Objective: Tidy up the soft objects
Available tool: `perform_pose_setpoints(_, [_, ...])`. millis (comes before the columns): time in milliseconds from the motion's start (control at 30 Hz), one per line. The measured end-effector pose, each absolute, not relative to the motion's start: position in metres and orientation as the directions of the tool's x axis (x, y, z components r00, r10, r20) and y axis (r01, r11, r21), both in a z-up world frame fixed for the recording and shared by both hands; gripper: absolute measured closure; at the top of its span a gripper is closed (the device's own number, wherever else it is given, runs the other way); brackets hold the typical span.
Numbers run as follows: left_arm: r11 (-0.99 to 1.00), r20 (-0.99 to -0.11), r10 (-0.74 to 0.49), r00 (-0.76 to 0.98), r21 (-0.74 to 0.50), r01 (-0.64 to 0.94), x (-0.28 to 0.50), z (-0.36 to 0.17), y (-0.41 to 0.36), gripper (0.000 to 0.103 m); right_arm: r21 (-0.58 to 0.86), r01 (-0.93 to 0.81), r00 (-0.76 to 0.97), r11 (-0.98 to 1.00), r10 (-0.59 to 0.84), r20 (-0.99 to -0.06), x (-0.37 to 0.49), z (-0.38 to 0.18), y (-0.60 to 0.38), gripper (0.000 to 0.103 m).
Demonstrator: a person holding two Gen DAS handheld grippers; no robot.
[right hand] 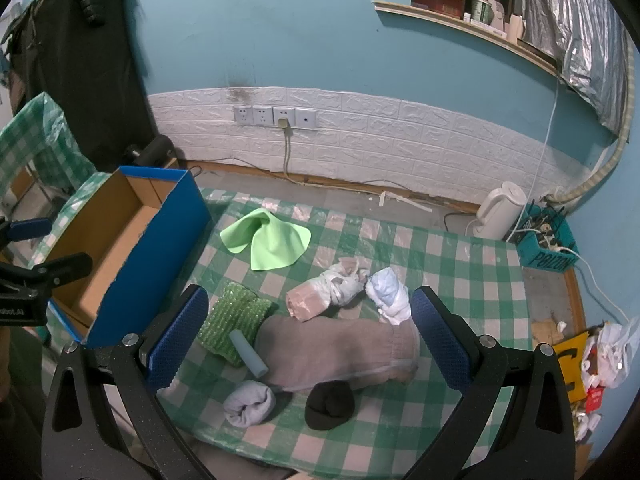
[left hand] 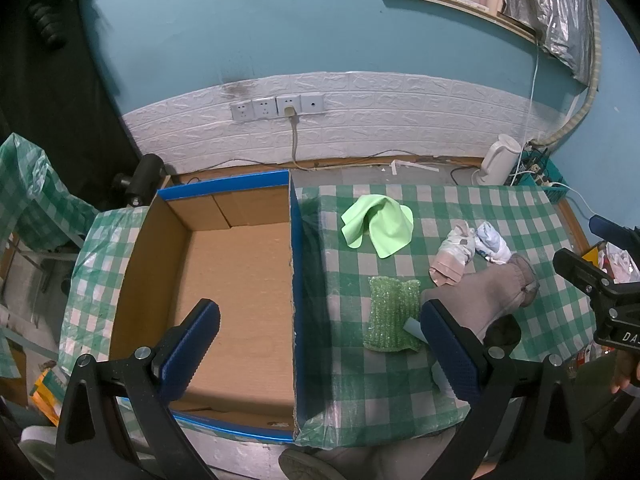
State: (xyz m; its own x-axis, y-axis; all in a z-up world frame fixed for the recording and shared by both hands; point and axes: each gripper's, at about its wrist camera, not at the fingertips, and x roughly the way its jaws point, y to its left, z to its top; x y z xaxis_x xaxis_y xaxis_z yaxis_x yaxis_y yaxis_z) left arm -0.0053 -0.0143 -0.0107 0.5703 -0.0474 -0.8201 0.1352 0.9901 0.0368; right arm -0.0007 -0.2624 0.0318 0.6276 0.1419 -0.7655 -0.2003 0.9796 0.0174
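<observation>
Nearest the right wrist camera, the right claw (right hand: 306,336) stands wide open and holds nothing, its blue pads flanking the pile on the bench (right hand: 460,272), which is covered in a green-and-white checked cloth. Just under it lie a rolled pale sock (right hand: 249,402) and a black balled sock (right hand: 330,404), both near the front edge. Behind them a grey knitted piece (right hand: 332,348) stretches across, with a pale blue tube (right hand: 248,352) resting partly on a sparkly green sponge cloth (right hand: 234,316) to its left. Further back sit a pink bundle in a knotted plastic bag (right hand: 320,296) and a light blue bundle in a bag (right hand: 388,294), close together. Beyond these a light green cloth (right hand: 268,242) lies crumpled, apart from the rest. The left claw (left hand: 320,348) is likewise spread wide and empty, one pad over the cardboard box (left hand: 236,280) and the other over the bench beside the grey piece. The box, blue outside, stands open at the bench's left edge with nothing visible inside. At the far wall a white kettle (right hand: 500,210) stands on the floor.
</observation>
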Motion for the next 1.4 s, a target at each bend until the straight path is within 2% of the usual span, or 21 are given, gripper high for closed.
perform_pose_setpoints(733, [0.986,-0.831,-0.068,0.552,0.030,0.167,-0.008,-0.019,-0.031,0.002,0.019,-0.197,0.618,0.980,0.139,-0.774,-0.006,0.027,-0.270,0.003])
perform_pose_setpoints(1133, [0.978,-0.893,-0.111,0.437,-0.020,0.207,-0.003,-0.054,-0.053,0.002,0.063,-0.143,0.507,0.988,0.128,-0.852,0.001,-0.017,-0.291,0.003])
perform_pose_setpoints(1400, [0.970,-0.924,-0.093,0.370,0.000,0.243,-0.007,-0.087,-0.078,0.002,0.108,-0.073,0.400,0.992,0.128,-0.908,0.004,-0.059,-0.314,0.003])
